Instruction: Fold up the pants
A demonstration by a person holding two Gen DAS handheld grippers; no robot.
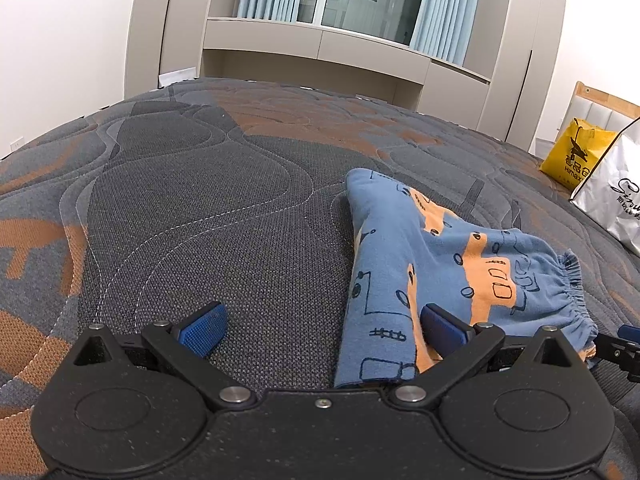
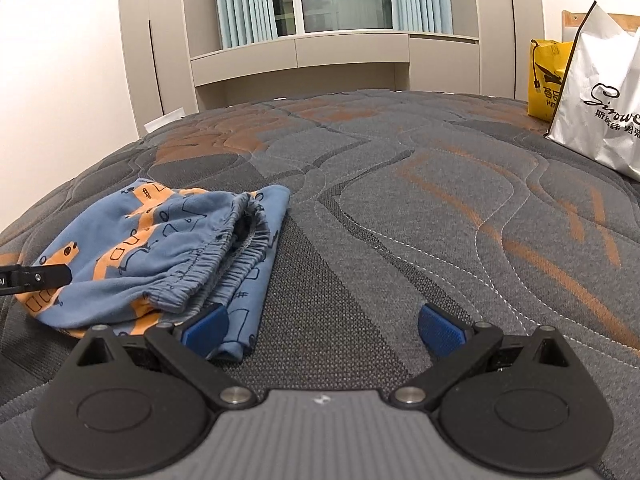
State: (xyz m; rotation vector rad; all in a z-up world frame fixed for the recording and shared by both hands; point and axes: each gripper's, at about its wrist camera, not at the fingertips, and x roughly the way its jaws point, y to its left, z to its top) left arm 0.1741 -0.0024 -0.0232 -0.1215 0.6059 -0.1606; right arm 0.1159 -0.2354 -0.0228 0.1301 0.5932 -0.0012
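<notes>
Down low over the bed, the left hand-held gripper (image 1: pixel 322 330) stands wide with nothing between its blue pads; its right pad (image 1: pixel 442 330) lies against the near edge of the pants (image 1: pixel 436 264), its left pad over bare mattress (image 1: pixel 200 200). The right hand-held gripper (image 2: pixel 322 328) is likewise spread wide and holds nothing, its left pad (image 2: pixel 204 330) just at the near corner of the pants (image 2: pixel 152 248), its right pad over the quilted cover. In the left wrist view the blue pants with orange print lie folded at about 2 o'clock from the gripper, the gathered waistband (image 1: pixel 576 296) toward 3 o'clock. In the right wrist view they sit at 10 o'clock, waistband facing the camera. Far off at 1 to 2 o'clock stand a yellow bag (image 2: pixel 546 80) and a white bag (image 2: pixel 600 96) on the bed's edge; cabinets (image 1: pixel 320 46) and a curtained window (image 2: pixel 320 0) are at 12 o'clock.
</notes>
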